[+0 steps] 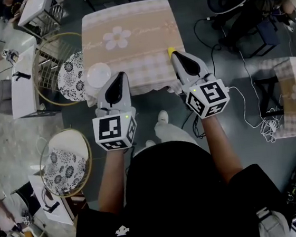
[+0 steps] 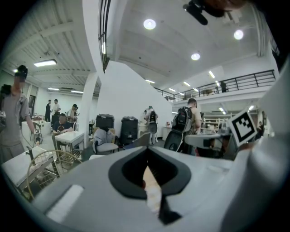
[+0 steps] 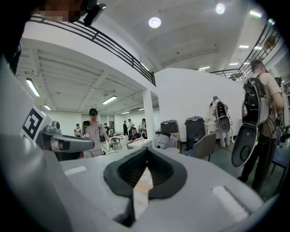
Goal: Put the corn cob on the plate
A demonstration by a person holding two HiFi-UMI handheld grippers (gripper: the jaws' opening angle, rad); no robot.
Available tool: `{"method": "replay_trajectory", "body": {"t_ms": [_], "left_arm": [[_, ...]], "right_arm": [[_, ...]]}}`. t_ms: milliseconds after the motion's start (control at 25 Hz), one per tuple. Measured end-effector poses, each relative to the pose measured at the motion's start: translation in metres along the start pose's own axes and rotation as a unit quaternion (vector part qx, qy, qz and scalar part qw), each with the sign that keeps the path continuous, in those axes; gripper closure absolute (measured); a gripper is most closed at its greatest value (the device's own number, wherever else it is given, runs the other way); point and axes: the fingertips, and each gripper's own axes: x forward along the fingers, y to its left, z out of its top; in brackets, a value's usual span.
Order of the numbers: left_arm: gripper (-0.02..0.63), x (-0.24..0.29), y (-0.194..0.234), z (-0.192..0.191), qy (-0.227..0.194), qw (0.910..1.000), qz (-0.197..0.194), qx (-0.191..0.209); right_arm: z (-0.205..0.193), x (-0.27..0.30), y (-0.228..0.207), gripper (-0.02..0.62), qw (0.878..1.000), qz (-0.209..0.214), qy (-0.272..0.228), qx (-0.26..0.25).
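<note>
Corn cob (image 1: 171,49) shows only as a small yellow end on the cloth-covered surface (image 1: 126,17), near its right front edge. The tip of the right gripper (image 1: 175,56) lies over the rest of it, and whether the two touch cannot be told. That gripper's jaws are pressed together with nothing between them; in the right gripper view the right gripper (image 3: 146,154) shows a closed seam, with only a pale sliver of the cloth visible below it.

A white plate (image 1: 99,73) sits at the front left corner of the same surface, well apart from the corn cob and bare. The left gripper (image 1: 120,77) hangs just to the plate's right, over the front edge of the surface, not touching the plate. Its jaws are closed too and hold nothing, as the left gripper (image 2: 147,156) shows in its own view. Both grippers point almost level, so their views look across a large hall where people stand.

The cloth is beige with a white flower (image 1: 117,37) printed at its middle. A round cane chair (image 1: 63,163) with a patterned cushion stands on the floor at the lower left.
</note>
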Motion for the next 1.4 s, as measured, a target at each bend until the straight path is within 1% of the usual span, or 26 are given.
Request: {"method": "replay_trajectory", "body": {"t_ms": [280,600,760,1000,1080,1160,1280,1400], "left_arm": [[0.597,0.037,0.004,0.002,0.015,0.9999,0.006,0.0],[0.597,0.07,0.001,0.0,0.035,0.9993,0.016,-0.005],[0.597,0.081,0.001,-0.004,0.042,0.9988,0.024,-0.008],[0.597,0.092,-0.002,-0.007,0.058,0.9982,0.017,-0.004],[0.597,0.099,-0.003,-0.009,0.061,0.9981,0.009,-0.001],[0.597,0.108,-0.006,-0.013,0.064,0.9979,-0.009,0.001],[0.597,0.12,-0.015,-0.019,0.068,0.9963,-0.053,0.002],[0.597,0.135,-0.022,-0.021,0.073,0.9922,-0.101,-0.002]], "right_arm": [[-0.011,0.024,-0.038,0.594,1.0,-0.003,0.019,0.012],[-0.044,0.037,-0.076,0.594,0.997,-0.006,0.061,0.04],[-0.047,0.049,-0.093,0.594,0.997,-0.002,0.064,0.042],[-0.059,0.05,-0.105,0.594,0.995,-0.014,0.076,0.056],[-0.066,0.051,-0.109,0.594,0.995,-0.021,0.082,0.061],[-0.073,0.05,-0.113,0.594,0.994,-0.03,0.086,0.066],[-0.082,0.048,-0.118,0.594,0.992,-0.049,0.091,0.073],[-0.088,0.041,-0.125,0.594,0.988,-0.085,0.093,0.085]]}}
